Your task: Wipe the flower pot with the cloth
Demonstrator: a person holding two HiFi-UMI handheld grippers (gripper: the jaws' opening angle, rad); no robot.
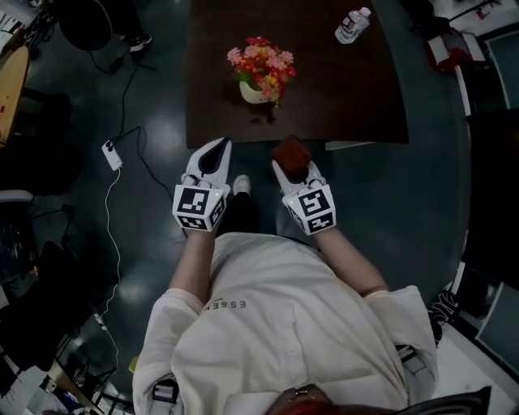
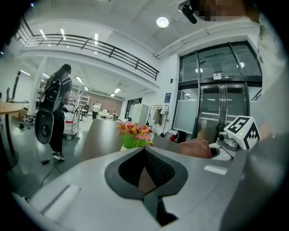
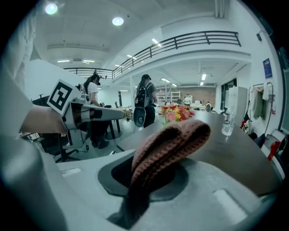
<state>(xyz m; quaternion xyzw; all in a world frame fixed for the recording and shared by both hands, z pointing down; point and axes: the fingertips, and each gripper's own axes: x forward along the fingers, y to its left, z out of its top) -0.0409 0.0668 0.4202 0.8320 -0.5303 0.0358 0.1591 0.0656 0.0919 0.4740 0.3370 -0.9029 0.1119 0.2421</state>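
A small white flower pot point(image 1: 250, 91) with pink, red and yellow flowers point(image 1: 262, 64) stands on the dark table point(image 1: 340, 97), near its middle. The flowers point(image 2: 132, 133) show ahead in the left gripper view and the flowers point(image 3: 174, 113) far off in the right gripper view. My right gripper point(image 1: 285, 166) is shut on a folded reddish-brown knitted cloth point(image 1: 291, 152), just short of the table's near edge. The cloth point(image 3: 169, 146) bulges up out of the jaws. My left gripper point(image 1: 212, 154) hangs beside it, shut and empty, over the floor before the table.
A clear water bottle point(image 1: 353, 25) lies at the table's far right. A white power strip point(image 1: 112, 155) and cables trail on the dark floor to the left. People stand by carts and desks in the background, among them a person point(image 2: 56, 113) with a backpack.
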